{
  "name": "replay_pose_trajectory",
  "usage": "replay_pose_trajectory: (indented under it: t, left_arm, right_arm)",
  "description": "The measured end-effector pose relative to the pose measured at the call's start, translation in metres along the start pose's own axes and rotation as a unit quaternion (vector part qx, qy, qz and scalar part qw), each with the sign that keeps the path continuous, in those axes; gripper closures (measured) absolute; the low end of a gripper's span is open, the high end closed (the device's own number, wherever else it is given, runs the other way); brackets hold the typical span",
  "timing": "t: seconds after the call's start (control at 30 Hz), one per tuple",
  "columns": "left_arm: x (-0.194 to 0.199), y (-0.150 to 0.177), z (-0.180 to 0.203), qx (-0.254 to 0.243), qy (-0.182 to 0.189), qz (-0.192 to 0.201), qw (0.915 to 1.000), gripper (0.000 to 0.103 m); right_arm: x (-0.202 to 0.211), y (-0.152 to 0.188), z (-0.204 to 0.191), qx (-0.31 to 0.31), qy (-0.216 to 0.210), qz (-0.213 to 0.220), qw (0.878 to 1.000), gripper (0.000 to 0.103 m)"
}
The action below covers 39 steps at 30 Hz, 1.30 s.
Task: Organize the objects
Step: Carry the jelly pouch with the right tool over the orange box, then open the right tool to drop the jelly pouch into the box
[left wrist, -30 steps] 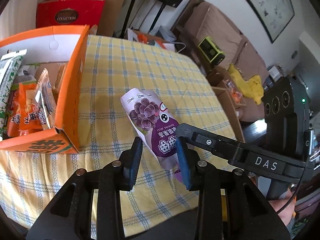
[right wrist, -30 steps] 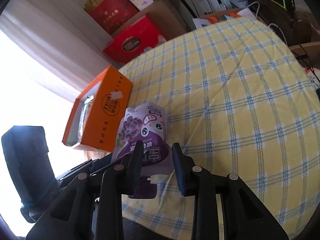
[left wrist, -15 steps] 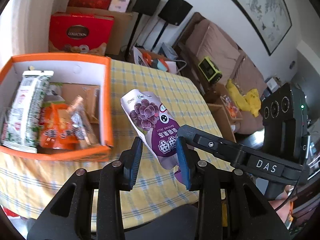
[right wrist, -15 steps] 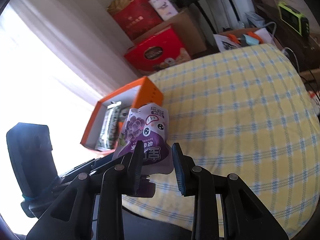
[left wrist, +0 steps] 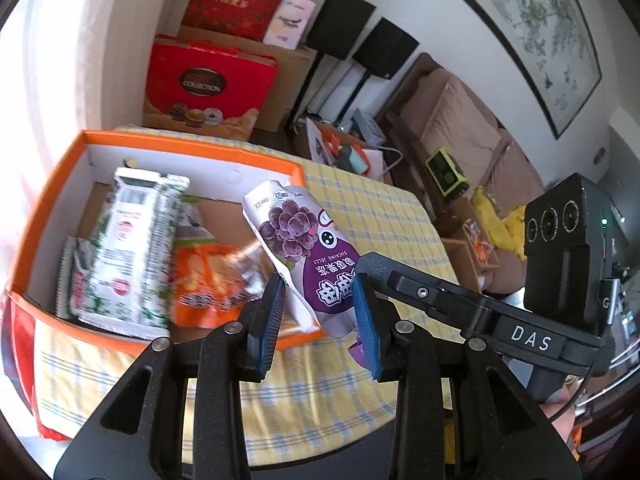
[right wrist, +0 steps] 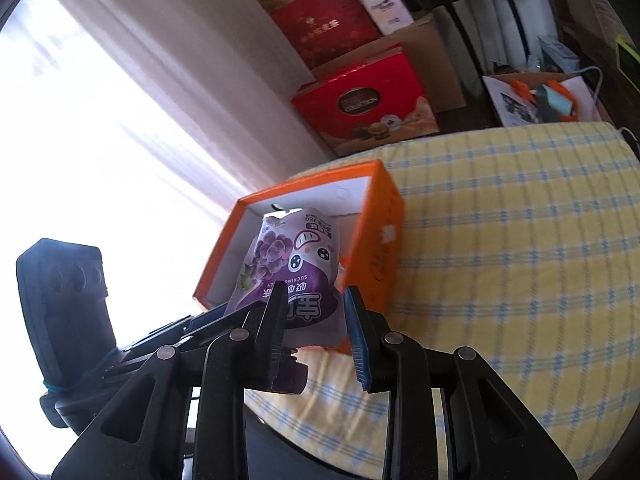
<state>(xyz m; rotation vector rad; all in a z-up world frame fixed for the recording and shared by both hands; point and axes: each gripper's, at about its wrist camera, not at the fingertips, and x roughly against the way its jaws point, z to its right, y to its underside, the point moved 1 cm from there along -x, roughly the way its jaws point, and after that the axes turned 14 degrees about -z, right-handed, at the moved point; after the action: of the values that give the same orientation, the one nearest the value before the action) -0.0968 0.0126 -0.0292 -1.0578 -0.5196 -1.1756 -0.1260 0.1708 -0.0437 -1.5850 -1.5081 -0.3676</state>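
A purple grape jelly pouch is held up in the air between both grippers; it also shows in the right wrist view. My left gripper and my right gripper are each shut on the pouch's lower end. The right gripper's finger reaches in from the right. The pouch hangs over the near right corner of an orange box, which holds a white-green snack pack and orange snack packs. The box also shows in the right wrist view.
The box stands on a table with a yellow checked cloth. Red gift boxes and cardboard cartons stand behind the table by the wall. Speakers, a brown sofa and floor clutter lie to the right.
Both grippers have carried the pouch up and to the left, from above the cloth to above the orange box's near right corner. The box's inside has come into view.
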Motion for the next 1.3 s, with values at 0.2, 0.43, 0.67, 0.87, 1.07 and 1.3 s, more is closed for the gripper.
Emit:
replay_pose_trajectory:
  t: [0.2,0.43,0.67,0.87,1.07,1.3]
  left_arm:
    - [0.006,-0.012,-0.024,0.007,-0.009,-0.002,0.9999,0.07]
    - [-0.009,-0.033,-0.054,0.029,-0.006,-0.021,0.9993,0.071]
    - [-0.032,-0.058,-0.069,0.022,0.005,-0.042,0.9988,0.073]
    - [-0.049,-0.068,-0.075,0.022,-0.021,-0.065,0.9974,0.075]
    - [-0.038,-0.056,-0.079,0.015,-0.039,-0.056,0.9975,0.072]
    - [-0.009,-0.04,-0.066,0.001,-0.061,-0.029,0.9977,0.042]
  right_arm:
    - [-0.022,-0.016,-0.014,0.002,-0.006,-0.009,1.0,0.073]
    - [-0.052,-0.037,-0.014,-0.013,0.003,-0.021,1.0,0.073]
    - [-0.071,-0.057,-0.004,-0.026,0.026,-0.027,0.999,0.077]
    - [-0.08,-0.06,-0.006,-0.027,0.058,-0.033,0.997,0.096]
    - [-0.074,-0.053,-0.001,-0.023,0.068,-0.035,0.997,0.095]
    - [-0.051,-0.041,-0.013,0.009,0.088,-0.018,0.996,0.08]
